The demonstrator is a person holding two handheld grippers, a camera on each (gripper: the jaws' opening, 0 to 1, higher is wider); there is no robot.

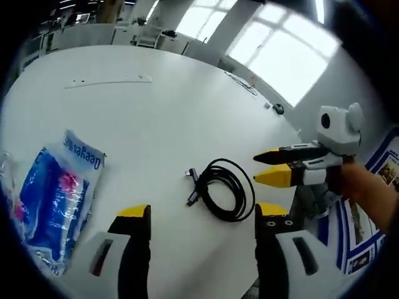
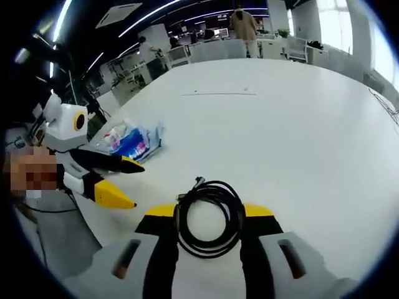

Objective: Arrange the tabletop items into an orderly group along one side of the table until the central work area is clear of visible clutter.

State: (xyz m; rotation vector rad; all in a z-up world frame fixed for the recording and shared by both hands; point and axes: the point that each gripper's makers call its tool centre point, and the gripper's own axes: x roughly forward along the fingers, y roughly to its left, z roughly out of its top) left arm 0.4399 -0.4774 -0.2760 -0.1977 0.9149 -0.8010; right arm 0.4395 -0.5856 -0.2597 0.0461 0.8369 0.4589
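Observation:
A coiled black cable [image 1: 221, 187] with a plug end lies on the white table [image 1: 156, 124]. In the right gripper view the coil [image 2: 209, 218] sits low between the jaws of my right gripper [image 2: 210, 212], which stand wide open on either side of it. In the left gripper view the right gripper [image 1: 269, 167] comes in from the right, its yellow tips just beside the coil. A blue and clear plastic packet [image 1: 56, 193] lies at the left. My left gripper [image 1: 202, 213] is open and holds nothing, and it also shows near the packet [image 2: 134, 142] as the left gripper [image 2: 126, 184].
A thin white strip [image 1: 109, 81] lies far across the table [image 2: 280, 124], seen too as the strip [image 2: 218, 93]. A thin wire [image 1: 240, 84] and a small dark object [image 1: 278, 109] sit by the far right edge. A person [image 2: 244, 25] stands beyond the table.

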